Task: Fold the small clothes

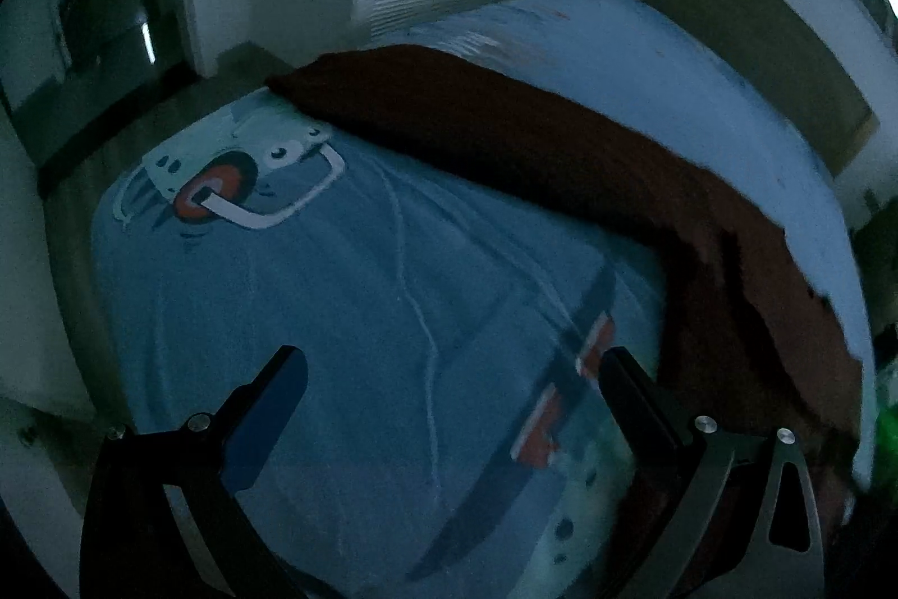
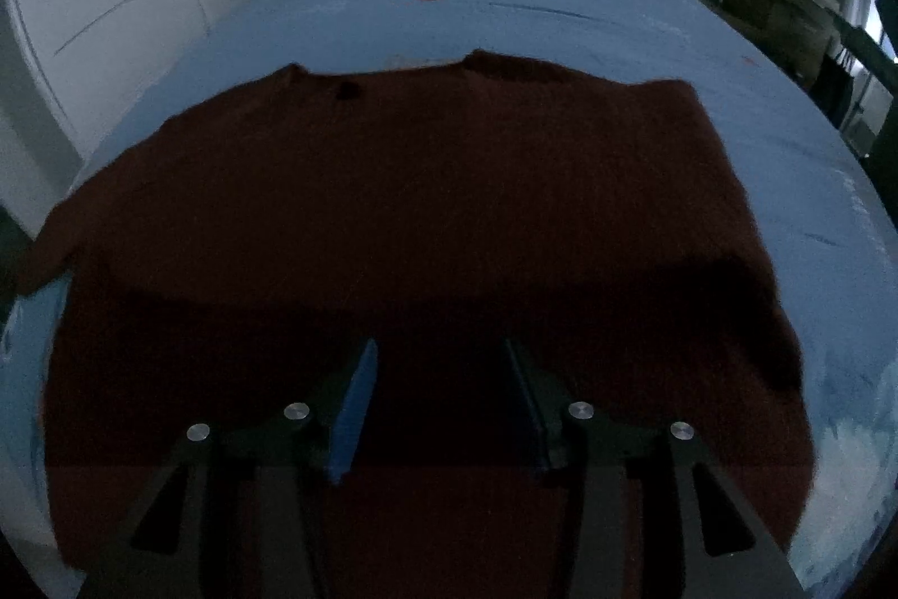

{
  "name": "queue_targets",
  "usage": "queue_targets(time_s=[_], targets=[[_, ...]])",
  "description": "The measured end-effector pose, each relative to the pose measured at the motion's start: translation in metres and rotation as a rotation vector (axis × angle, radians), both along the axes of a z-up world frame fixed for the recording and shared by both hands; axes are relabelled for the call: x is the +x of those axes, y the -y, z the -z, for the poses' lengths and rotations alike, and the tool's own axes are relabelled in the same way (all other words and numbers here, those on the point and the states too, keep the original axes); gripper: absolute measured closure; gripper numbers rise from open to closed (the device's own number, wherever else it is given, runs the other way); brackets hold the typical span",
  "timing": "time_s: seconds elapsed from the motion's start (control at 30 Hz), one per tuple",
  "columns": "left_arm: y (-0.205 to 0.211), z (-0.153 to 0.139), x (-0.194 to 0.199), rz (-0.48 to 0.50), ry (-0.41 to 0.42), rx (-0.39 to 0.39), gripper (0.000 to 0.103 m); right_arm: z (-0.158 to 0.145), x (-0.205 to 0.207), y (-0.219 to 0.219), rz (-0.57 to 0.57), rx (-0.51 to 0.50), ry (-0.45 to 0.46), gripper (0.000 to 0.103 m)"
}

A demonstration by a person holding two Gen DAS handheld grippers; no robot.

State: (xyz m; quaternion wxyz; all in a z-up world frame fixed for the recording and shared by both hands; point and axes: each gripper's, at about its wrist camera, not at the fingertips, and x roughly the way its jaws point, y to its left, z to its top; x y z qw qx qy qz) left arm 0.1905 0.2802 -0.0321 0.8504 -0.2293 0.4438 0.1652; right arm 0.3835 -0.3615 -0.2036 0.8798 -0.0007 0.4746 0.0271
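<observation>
Dark red sweater spread flat on blue bedsheet, bare sheet beyond its collar, right gripper and left gripper both released, empty.

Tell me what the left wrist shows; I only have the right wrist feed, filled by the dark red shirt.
Observer: The left gripper is open over a blue bedsheet with a cartoon print.
Operator: Is the shirt in that view?
Observer: Yes, the dark red shirt lies beyond and to the right of the fingers.
Operator: Anything between them?
Observer: No cloth; the jaws stand apart above the sheet.
</observation>
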Motion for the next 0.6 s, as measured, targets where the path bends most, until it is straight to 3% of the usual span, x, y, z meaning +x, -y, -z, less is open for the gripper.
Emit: queue_targets(time_s=[0.23,0.43,0.53,0.6], targets=[[-0.048,0.007,0.015,-0.070,0.035,-0.088,0.002,-0.003,-0.037,0.017,0.036,0.001,-0.027,0.055],[-0.097,0.019,0.034,-0.146,0.087,-0.220,0.006,-0.014,-0.049,0.023,0.059,-0.003,-0.022,0.055],[-0.124,0.029,0.042,-0.185,0.135,-0.325,0.014,-0.019,-0.050,0.023,0.064,-0.002,-0.019,0.055],[-0.141,0.037,0.047,-0.208,0.157,-0.390,0.026,-0.021,-0.051,0.023,0.067,-0.002,-0.018,0.055]])
